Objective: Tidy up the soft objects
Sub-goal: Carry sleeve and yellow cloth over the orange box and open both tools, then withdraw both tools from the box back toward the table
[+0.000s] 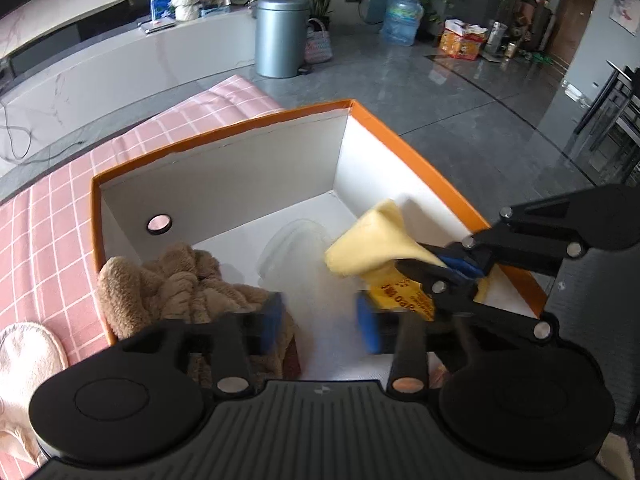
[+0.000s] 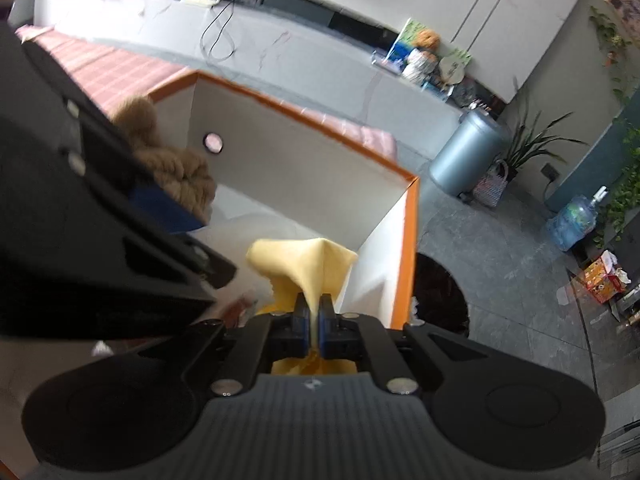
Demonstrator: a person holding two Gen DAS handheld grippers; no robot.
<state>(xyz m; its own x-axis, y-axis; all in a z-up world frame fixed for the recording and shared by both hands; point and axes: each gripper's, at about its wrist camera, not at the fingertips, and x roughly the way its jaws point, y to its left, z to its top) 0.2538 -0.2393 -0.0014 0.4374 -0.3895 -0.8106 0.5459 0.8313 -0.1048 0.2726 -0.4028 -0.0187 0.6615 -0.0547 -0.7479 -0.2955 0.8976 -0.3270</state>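
Note:
An orange box point(image 1: 404, 140) with white inner walls stands on the table. A brown fluffy cloth point(image 1: 176, 280) hangs over its near left corner. My left gripper point(image 1: 320, 324) is open above the box floor, with nothing between its blue pads; the brown cloth lies beside its left finger. My right gripper point(image 2: 315, 312) is shut on a yellow cloth point(image 2: 304, 264) and holds it inside the box by the right wall. The left wrist view shows the right gripper point(image 1: 418, 258) pinching the yellow cloth point(image 1: 372, 240), with a printed yellow label under it.
A pink checked tablecloth point(image 1: 48, 240) covers the table around the box. A cream fluffy item point(image 1: 24, 360) lies at the near left. On the box floor lies a clear plastic piece point(image 1: 288, 248). On the grey floor beyond stand a grey bin point(image 1: 280, 36) and a water bottle point(image 1: 402, 18).

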